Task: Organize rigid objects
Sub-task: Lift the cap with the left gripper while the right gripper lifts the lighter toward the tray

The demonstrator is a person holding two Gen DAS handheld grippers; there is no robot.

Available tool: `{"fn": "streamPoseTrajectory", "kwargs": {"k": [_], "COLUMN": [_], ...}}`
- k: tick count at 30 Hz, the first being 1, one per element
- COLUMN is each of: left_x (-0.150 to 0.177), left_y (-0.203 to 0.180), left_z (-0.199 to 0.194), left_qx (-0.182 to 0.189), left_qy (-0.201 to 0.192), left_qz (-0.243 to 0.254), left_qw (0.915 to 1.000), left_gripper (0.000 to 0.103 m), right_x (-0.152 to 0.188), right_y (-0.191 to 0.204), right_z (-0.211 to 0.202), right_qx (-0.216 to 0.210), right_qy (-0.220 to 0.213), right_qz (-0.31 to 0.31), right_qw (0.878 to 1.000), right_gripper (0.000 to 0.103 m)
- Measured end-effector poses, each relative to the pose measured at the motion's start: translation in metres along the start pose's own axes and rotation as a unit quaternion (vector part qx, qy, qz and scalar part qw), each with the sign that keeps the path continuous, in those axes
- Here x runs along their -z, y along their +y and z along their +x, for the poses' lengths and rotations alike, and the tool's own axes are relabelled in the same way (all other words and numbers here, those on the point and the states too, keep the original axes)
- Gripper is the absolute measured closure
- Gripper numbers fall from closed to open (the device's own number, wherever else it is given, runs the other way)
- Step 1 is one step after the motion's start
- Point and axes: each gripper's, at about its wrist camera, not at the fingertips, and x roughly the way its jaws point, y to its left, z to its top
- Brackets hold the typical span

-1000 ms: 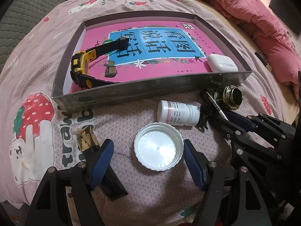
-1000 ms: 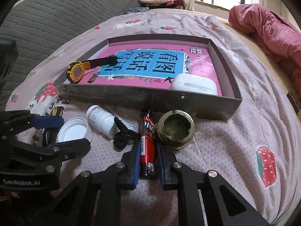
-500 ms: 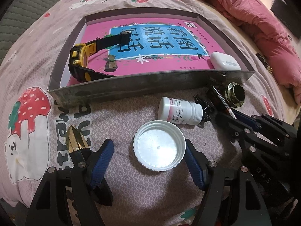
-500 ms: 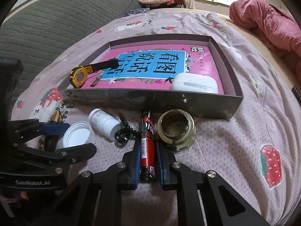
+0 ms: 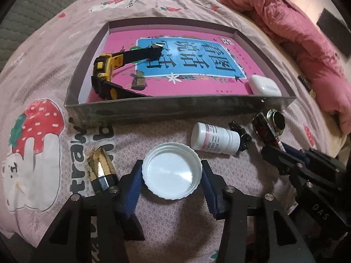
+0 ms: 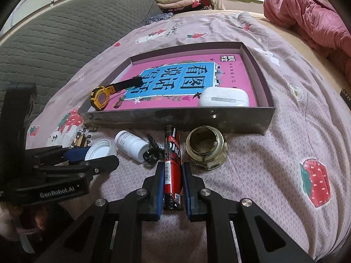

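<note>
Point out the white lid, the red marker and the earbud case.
white lid (image 5: 172,171): left wrist view, centre of its open inside.
red marker (image 6: 174,164): right wrist view, middle of the red barrel.
earbud case (image 6: 223,97): right wrist view, front face of the white shell.

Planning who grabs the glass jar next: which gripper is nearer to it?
Right. The right gripper, shut on the marker, sits beside the glass jar; the left gripper is at the white lid.

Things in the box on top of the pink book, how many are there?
2. A watch lies at the book's left side, and a white case sits in the box's near right corner. The front wall could hide something small.
</note>
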Motion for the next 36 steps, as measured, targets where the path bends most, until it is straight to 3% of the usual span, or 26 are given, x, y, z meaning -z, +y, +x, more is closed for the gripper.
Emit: {"fn": "streamPoseTrajectory", "kwargs": {"k": [6,36], "left_x": [0.002,0.002], "left_y": [0.008,-0.008], "left_z": [-0.004,-0.047], "left_qx": [0.020,0.011], "left_qy": [-0.001,-0.057], "left_qz": [-0.017,0.006], "left_qw": [0.9997,0.9983], "left_gripper": [0.052,0.052], "right_x": [0.000,-0.006], "right_y": [-0.001,0.007], "right_z": [-0.004,-0.026], "right_qx": [0.001,-0.016], "right_qy": [-0.006,-0.040], "right_qz": [0.002,-0.006], "right_qw": [1.000,0.999], "right_gripper": [0.088,0.088]}}
